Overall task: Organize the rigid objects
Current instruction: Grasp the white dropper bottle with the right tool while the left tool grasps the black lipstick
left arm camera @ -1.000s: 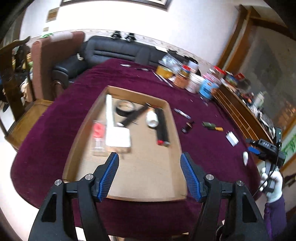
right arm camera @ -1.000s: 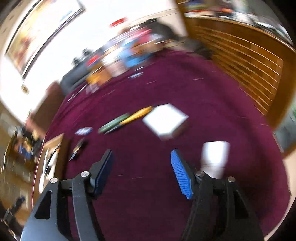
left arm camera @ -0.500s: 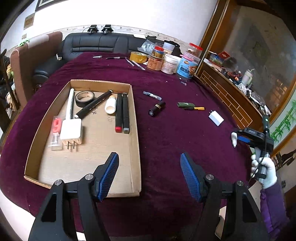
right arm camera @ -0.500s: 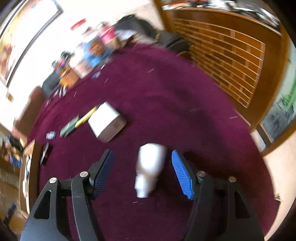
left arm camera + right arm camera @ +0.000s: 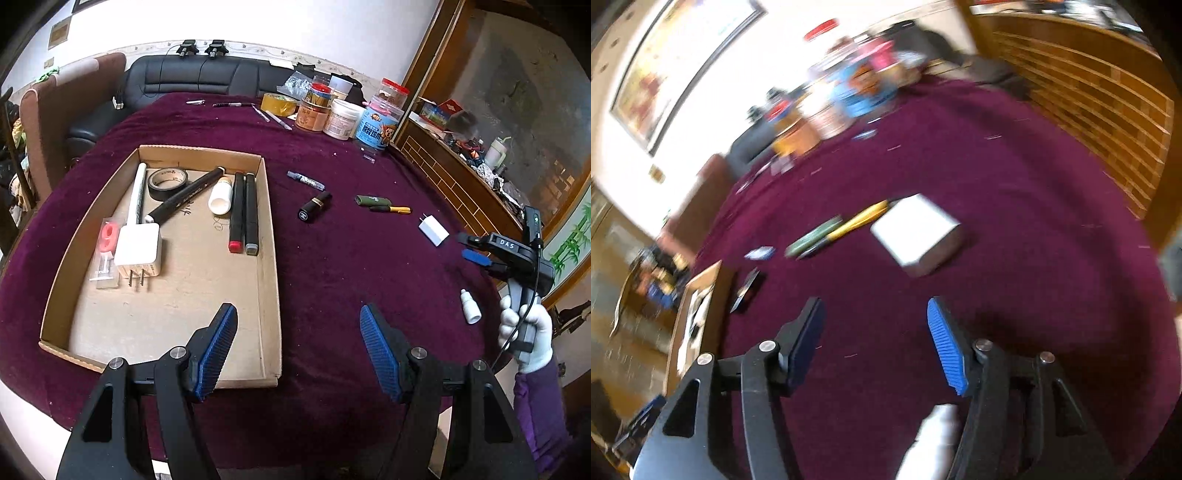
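Note:
My left gripper (image 5: 297,325) is open with nothing between its fingers; it hovers over the right wall of a cardboard tray (image 5: 271,266). The tray holds a white charger (image 5: 138,247), a black tape roll (image 5: 168,182), markers and a white tube. On the purple cloth lie a lipstick (image 5: 314,206), green and yellow pens (image 5: 373,201), a small white plug (image 5: 433,230) and a white dropper bottle (image 5: 470,306). My right gripper (image 5: 873,314) hangs above the cloth, its jaws closing on nothing. The blurred bottle (image 5: 934,439) lies below them, by the right finger's base.
Jars, tins and a yellow tape roll (image 5: 279,104) crowd the table's far edge, with loose pens beside them. A wooden cabinet (image 5: 461,184) runs along the right, a black sofa (image 5: 199,79) behind. A gloved hand (image 5: 524,332) holds the right gripper (image 5: 471,247).
The left view slid right, off the tray's middle, and then steadied. In the right view the white bottle stood between the fingers half a second ago; now it lies low under them, and the jaws are narrower.

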A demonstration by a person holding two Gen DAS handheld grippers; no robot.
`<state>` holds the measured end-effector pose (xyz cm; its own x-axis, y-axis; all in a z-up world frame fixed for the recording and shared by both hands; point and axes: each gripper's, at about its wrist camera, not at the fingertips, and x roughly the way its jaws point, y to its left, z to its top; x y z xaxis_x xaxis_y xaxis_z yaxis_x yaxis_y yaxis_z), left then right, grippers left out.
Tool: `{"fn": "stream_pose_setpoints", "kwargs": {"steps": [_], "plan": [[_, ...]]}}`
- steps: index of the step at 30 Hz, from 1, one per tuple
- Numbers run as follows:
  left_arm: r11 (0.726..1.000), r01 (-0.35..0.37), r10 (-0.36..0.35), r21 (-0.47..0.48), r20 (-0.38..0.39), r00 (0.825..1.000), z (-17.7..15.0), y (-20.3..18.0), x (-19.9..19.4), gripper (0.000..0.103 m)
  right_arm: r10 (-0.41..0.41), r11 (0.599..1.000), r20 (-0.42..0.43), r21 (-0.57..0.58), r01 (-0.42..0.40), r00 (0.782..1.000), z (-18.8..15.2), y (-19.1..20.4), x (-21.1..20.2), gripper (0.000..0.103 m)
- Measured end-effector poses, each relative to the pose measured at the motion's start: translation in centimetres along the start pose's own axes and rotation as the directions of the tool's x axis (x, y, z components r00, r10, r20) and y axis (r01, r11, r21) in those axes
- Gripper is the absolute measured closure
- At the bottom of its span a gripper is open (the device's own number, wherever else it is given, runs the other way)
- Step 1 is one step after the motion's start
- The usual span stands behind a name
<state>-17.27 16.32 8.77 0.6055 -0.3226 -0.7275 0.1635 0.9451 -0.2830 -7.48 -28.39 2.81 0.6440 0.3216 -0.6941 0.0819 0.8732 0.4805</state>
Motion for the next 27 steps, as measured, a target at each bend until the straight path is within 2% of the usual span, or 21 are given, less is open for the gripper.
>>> {"fn": "stream_pose_setpoints", "kwargs": {"steps": [3, 6, 9, 13, 14, 17, 18, 21, 25, 27], "plan": [[1.000, 0.005, -0.005, 0.005, -0.009, 1.000, 0.1, 0.1, 0.4, 0.040, -0.067, 0.998, -0.037, -0.009, 0.067, 0.997, -1.2, -1.6, -1.0, 0.046], [1.000, 0.008, -0.008, 0.002, -0.023, 1.000, 0.3, 0.0, 1.2, 0.040, -0.120, 0.991, -0.071, -0.062, 0.116, 0.990, -3.1, -1.5, -2.0, 0.046], [1.000, 0.012, -0.011, 0.015, -0.048, 0.999, 0.8, -0.5, 2.2, 0.040, -0.110, 0.991, -0.100, -0.084, 0.102, 0.989, -5.2, -1.2, -2.7, 0.046], [0.993, -0.043, 0.047, 0.111, -0.031, 0.998, 2.6, -2.4, 4.2, 0.040, -0.130, 0.986, -0.127, -0.119, 0.115, 0.983, -7.4, -0.8, -2.0, 0.045], [0.991, -0.050, 0.055, 0.125, -0.035, 0.998, 3.1, -2.7, 4.9, 0.040, -0.151, 0.981, -0.106, -0.141, 0.135, 0.983, -7.6, -0.5, -1.7, 0.046], [0.987, -0.043, 0.055, 0.152, -0.071, 0.996, 5.2, -3.2, 8.0, 0.040, -0.184, 0.968, -0.089, -0.188, 0.165, 0.979, -7.7, 0.4, -1.4, 0.069], [0.986, -0.052, 0.068, 0.158, -0.093, 0.993, 6.0, -3.4, 9.2, 0.040, -0.189, 0.967, -0.091, -0.190, 0.170, 0.978, -7.6, 0.5, -1.3, 0.073], [0.981, -0.044, 0.071, 0.186, -0.145, 0.987, 8.1, -4.0, 12.5, 0.040, -0.198, 0.963, -0.084, -0.203, 0.177, 0.977, -7.6, 0.2, -1.2, 0.076], [0.963, -0.087, 0.141, 0.255, -0.203, 0.969, 10.0, -5.3, 17.2, 0.040, -0.169, 0.968, -0.079, -0.202, 0.151, 0.982, -7.7, -0.2, -1.4, 0.076], [0.948, -0.134, 0.200, 0.290, -0.212, 0.957, 10.6, -5.8, 19.5, 0.040, -0.165, 0.967, -0.079, -0.209, 0.145, 0.983, -7.8, -0.2, -1.4, 0.076]]}}
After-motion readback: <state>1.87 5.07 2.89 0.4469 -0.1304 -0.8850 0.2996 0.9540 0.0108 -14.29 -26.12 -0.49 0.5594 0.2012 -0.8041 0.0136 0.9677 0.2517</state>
